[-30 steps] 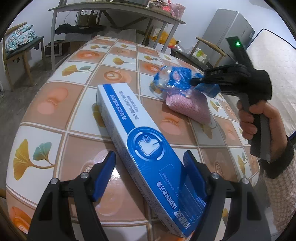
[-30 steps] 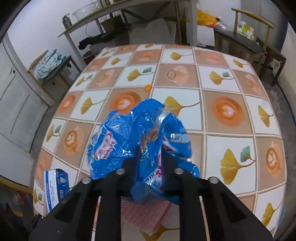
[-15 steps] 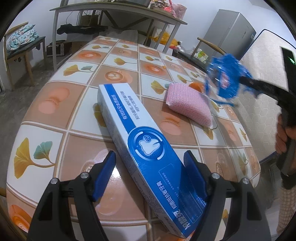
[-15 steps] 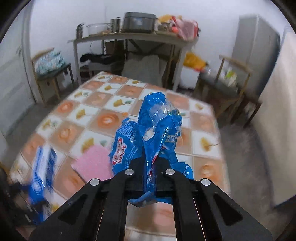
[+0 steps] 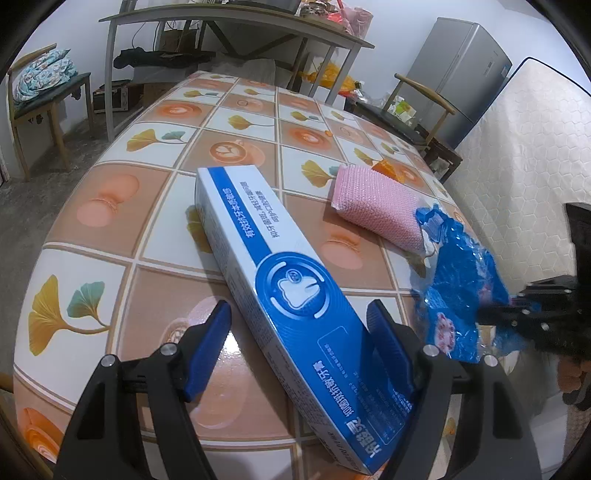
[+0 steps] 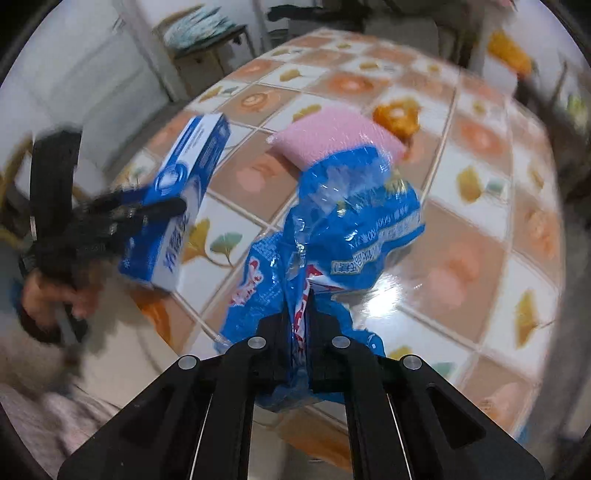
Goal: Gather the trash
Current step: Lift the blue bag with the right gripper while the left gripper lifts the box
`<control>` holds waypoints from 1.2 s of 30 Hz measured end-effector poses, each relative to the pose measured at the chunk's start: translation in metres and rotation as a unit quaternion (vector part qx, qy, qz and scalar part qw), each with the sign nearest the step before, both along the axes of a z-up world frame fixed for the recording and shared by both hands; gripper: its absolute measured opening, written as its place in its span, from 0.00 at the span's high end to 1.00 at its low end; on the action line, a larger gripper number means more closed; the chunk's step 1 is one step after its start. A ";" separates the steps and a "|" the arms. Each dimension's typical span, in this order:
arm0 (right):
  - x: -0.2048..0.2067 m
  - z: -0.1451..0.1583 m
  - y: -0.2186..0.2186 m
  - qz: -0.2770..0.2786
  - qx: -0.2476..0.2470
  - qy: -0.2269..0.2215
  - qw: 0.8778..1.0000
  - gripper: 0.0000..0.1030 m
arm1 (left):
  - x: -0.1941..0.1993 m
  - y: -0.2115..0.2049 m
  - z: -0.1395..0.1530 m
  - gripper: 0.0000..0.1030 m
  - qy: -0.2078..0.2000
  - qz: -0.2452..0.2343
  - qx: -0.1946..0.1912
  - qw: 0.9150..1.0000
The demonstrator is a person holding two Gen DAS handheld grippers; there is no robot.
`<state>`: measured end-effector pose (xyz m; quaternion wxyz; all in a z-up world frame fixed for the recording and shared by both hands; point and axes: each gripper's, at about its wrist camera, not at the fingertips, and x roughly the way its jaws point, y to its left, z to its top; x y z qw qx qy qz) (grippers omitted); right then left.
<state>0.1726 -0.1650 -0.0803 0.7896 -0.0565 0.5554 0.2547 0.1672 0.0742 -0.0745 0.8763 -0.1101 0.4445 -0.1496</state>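
Observation:
A long blue and white toothpaste box (image 5: 280,280) lies on the tiled table (image 5: 155,206), its near end between the blue pads of my open left gripper (image 5: 299,332), which is not closed on it. My right gripper (image 6: 297,325) is shut on a crumpled blue plastic wrapper (image 6: 343,229) and holds it above the table's near right edge; the wrapper also shows in the left wrist view (image 5: 461,291). The box (image 6: 184,192) and the left gripper (image 6: 110,221) show blurred in the right wrist view.
A pink scouring sponge (image 5: 376,206) lies on the table beyond the box, with a small orange scrap (image 5: 388,168) behind it. Around the table stand a metal workbench (image 5: 236,22), wooden chairs (image 5: 40,96), a grey fridge (image 5: 458,74) and a white mattress (image 5: 524,155).
My right gripper has swung the blue wrapper off the sponge, up over the far right, then down toward the table's near right edge. The left gripper and the box have not moved.

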 end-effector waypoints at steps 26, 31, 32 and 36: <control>0.030 -0.030 0.004 -0.136 0.044 -0.015 0.990 0.82 | -0.001 -0.001 0.001 0.36 0.000 0.003 -0.009 1.000; 0.026 -0.031 -0.011 -0.161 0.070 -0.010 0.984 0.98 | -0.003 0.000 0.004 0.40 0.002 0.013 -0.009 1.000; 0.024 -0.029 -0.015 -0.164 0.076 -0.011 0.983 0.98 | -0.004 0.001 0.005 0.41 0.002 0.016 -0.007 1.000; 0.010 -0.018 -0.031 -0.179 0.101 -0.022 0.978 0.99 | -0.008 0.004 0.008 0.47 0.004 0.028 -0.004 1.000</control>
